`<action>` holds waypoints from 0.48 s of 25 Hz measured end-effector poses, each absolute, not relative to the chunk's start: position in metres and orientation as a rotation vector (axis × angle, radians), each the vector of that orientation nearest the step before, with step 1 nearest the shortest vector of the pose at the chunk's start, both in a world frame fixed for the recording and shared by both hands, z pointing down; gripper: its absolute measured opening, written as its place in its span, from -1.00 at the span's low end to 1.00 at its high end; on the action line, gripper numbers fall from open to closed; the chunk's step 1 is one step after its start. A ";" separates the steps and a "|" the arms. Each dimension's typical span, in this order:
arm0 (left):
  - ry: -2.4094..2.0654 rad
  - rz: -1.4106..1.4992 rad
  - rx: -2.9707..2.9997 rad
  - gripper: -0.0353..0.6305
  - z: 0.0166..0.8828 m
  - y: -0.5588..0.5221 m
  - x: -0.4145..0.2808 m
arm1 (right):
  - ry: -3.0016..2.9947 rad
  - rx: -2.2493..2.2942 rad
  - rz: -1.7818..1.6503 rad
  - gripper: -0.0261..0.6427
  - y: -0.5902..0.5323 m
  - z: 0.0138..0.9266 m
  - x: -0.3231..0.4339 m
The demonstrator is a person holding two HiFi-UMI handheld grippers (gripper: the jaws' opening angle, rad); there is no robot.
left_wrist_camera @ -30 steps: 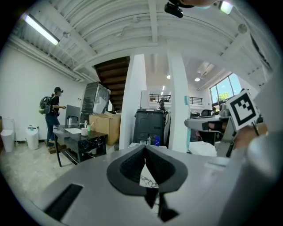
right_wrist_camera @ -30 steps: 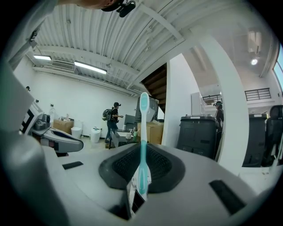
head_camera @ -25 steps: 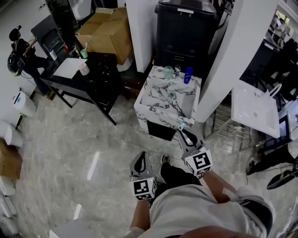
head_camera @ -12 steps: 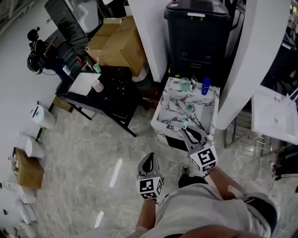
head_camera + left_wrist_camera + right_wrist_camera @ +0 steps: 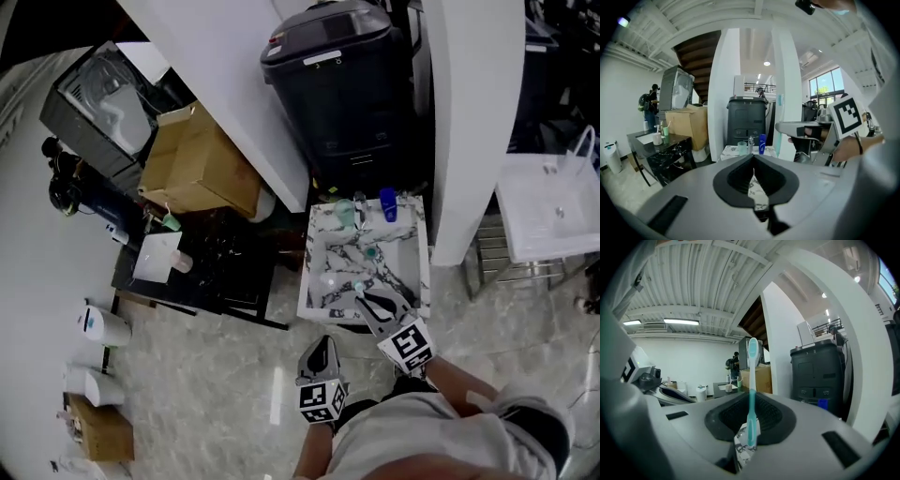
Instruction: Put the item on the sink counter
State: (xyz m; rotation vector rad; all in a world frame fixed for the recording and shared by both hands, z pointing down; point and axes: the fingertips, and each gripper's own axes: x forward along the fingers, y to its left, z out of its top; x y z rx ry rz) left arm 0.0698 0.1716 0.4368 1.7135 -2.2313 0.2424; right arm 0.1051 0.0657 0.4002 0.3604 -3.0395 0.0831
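While the right gripper (image 5: 361,297) reaches over the near rim of the sink counter (image 5: 317,251), nothing of the task's item rests on marble yet; judged stage: carry nearly over, set-down not begun; big black bin (image 5: 339,89) stands behind the counter, between white wall and white pillar; cardboard box (image 5: 199,171) and dark side table (image 5: 211,277) off to the left, well apart from the work; counter top is mostly basin (image 5: 380,262), with only narrow flat strips around it; back strip is taken up by a pale green cup (image 5: 345,214), a tap (image 5: 361,201) and a blue bottle (image 5: 388,204), all close together; left gripper (image 5: 322,345) hangs lower in the head view, short of the counter, jaws pressed together with nothing between them; right gripper's jaws pinch a teal toothbrush (image 5: 752,380) low on its handle, so that most of it stands up free above the pads, bristle end topmost; risks as I read them: grip sits far from the brush's middle, so a quick tilt could make it swing or slide in the pads; letting go over the basin would send it into the bowl, not onto the flat; letting go too near the front edge could tip it to the floor; aiming for the back strip could knock the cup or bottle.
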 end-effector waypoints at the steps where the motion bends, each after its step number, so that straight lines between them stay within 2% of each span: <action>1: -2.210 0.250 1.727 -0.86 0.440 0.165 0.071 | -3.033 0.377 0.094 -0.82 0.061 0.404 0.106; 12: -2.028 0.315 1.884 -0.86 0.461 0.108 0.072 | -2.938 0.599 0.171 -0.82 0.010 0.435 0.125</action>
